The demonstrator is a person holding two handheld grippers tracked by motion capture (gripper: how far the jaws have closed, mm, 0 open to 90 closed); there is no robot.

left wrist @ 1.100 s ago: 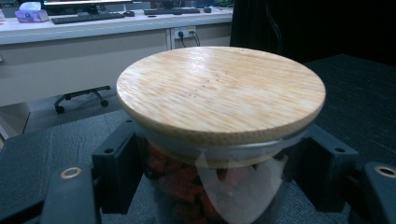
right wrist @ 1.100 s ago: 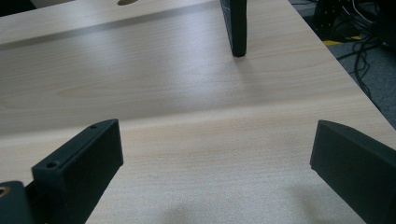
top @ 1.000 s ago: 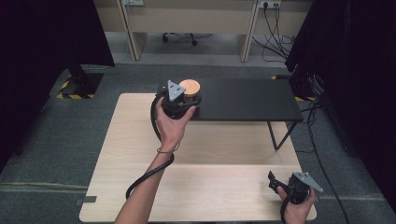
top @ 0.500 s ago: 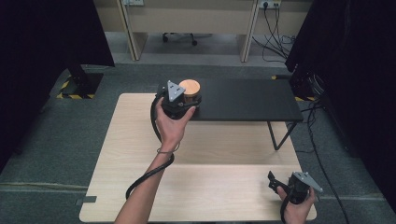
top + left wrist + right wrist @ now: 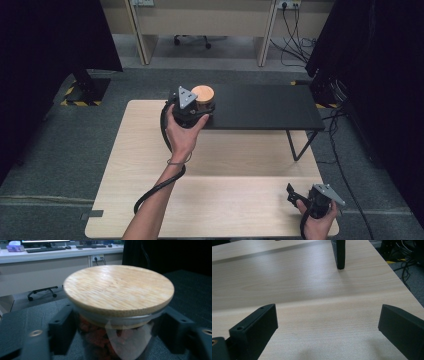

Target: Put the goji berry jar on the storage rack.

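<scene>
The left gripper (image 5: 200, 106) is releasing the bamboo-lidded glass jar (image 5: 117, 312) at the black shelf's (image 5: 265, 107) left end; its jaws have just been opening and flank the jar. The right gripper (image 5: 300, 197), jaws spread, is idling near the desk's (image 5: 225, 200) front-right corner. Next: retracting the left gripper without tipping the jar.

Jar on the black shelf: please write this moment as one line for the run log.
jar: on black shelf, lid on | left hand-held gripper: jaws just opening, beside jar | right hand-held gripper: open, over table
</scene>
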